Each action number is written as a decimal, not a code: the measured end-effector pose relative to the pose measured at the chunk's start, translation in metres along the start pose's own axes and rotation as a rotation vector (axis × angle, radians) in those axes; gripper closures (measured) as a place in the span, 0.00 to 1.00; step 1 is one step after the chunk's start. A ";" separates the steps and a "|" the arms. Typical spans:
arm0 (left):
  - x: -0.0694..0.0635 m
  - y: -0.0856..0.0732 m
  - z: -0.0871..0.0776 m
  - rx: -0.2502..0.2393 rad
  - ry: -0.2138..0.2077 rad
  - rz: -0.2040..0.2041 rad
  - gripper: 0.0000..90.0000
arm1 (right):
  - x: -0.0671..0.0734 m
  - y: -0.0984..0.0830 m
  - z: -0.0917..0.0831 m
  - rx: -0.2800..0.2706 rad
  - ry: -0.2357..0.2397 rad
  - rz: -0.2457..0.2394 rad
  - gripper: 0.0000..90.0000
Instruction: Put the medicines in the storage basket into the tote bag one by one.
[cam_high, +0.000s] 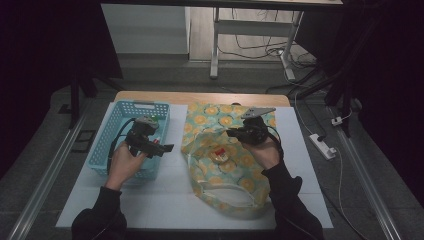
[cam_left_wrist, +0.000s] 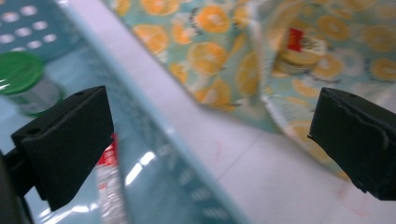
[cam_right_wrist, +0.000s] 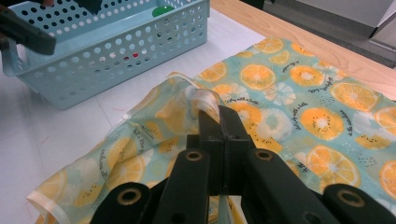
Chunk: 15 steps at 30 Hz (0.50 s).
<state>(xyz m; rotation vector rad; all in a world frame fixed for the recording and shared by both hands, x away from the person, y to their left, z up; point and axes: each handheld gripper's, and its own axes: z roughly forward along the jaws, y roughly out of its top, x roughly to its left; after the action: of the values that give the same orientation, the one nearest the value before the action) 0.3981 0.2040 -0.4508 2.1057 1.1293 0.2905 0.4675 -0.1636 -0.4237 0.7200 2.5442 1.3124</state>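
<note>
An orange-print cloth bag (cam_high: 235, 175) lies on the white mat, its left edge lifted. My right gripper (cam_high: 232, 133) is shut on that raised edge; in the right gripper view the closed jaws (cam_right_wrist: 219, 116) pinch a fold of the bag's pale hem (cam_right_wrist: 201, 99). A round tin with a red label (cam_high: 220, 152) sits inside the bag's opening and also appears in the left gripper view (cam_left_wrist: 299, 55). My left gripper (cam_high: 162, 148) hovers open over the right rim of the blue basket (cam_high: 107, 145); nothing is between its wide-apart jaws (cam_left_wrist: 210, 121).
In the basket (cam_left_wrist: 187, 177) stand a green-lidded jar (cam_left_wrist: 21, 77) and a red-labelled packet (cam_left_wrist: 108, 156). The wooden table edge (cam_high: 200, 97) runs behind the mat. A power strip (cam_high: 322, 146) and cables lie on the floor to the right.
</note>
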 end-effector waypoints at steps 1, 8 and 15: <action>0.003 -0.001 -0.001 0.000 0.010 -0.006 0.00 | 0.000 0.000 0.000 0.000 0.000 0.000 1.00; 0.023 -0.011 -0.004 0.009 0.069 -0.050 0.00 | 0.000 0.000 0.000 0.001 -0.002 0.000 1.00; 0.042 -0.020 -0.001 0.033 0.099 -0.097 0.00 | -0.001 0.000 0.001 0.003 -0.003 -0.001 1.00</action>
<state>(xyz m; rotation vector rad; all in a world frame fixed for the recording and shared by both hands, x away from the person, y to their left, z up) 0.4094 0.2452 -0.4689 2.0774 1.2983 0.3354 0.4681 -0.1636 -0.4243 0.7212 2.5446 1.3064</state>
